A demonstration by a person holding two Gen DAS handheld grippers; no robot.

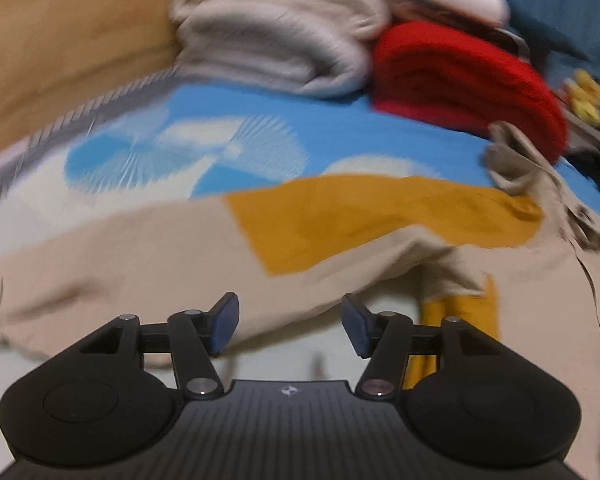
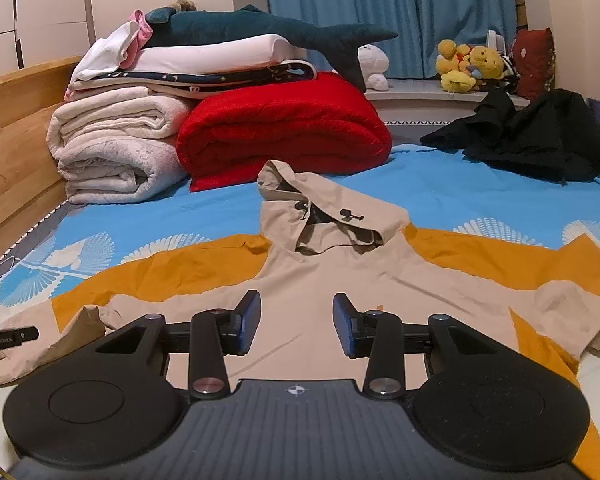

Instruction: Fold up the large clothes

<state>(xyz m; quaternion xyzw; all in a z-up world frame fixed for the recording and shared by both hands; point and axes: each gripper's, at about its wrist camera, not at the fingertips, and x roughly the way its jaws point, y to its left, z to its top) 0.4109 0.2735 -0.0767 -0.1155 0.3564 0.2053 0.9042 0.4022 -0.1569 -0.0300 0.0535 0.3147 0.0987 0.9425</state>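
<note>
A beige and mustard hooded jacket [image 2: 340, 280] lies spread flat on the bed [image 2: 460, 196], which is covered by a blue sheet printed with white fans. The hood [image 2: 320, 208] points toward the headboard end and the sleeves run out to both sides. The right gripper [image 2: 296, 326] hovers over the chest of the garment, its jaws about half open with only cloth behind them and nothing held. The left gripper [image 1: 290, 326] hangs above one sleeve [image 1: 160, 248], near the seam where beige meets mustard; its jaws stand apart and empty. That view is blurred.

The jacket looks like a thin, light shell fabric: limp, probably smooth and somewhat slippery, and apt to crease sharply. It should lift with little effort but slide over itself once folded. Sensible places to pinch are the sleeve cuff, the shoulder seam or the hem corner, where layers are doubled and give the pads more to bite. The hood's drawcord toggles [image 2: 346, 213] are small hard parts best avoided.

Beyond the hood sit a rolled red blanket [image 2: 284, 132], a stack of white blankets [image 2: 116, 152], a plush shark [image 2: 276, 32], a black garment [image 2: 532, 140] and yellow plush toys [image 2: 472, 66]. None touches the sleeves; the red blanket, just beyond the hood, limits room in that direction.
</note>
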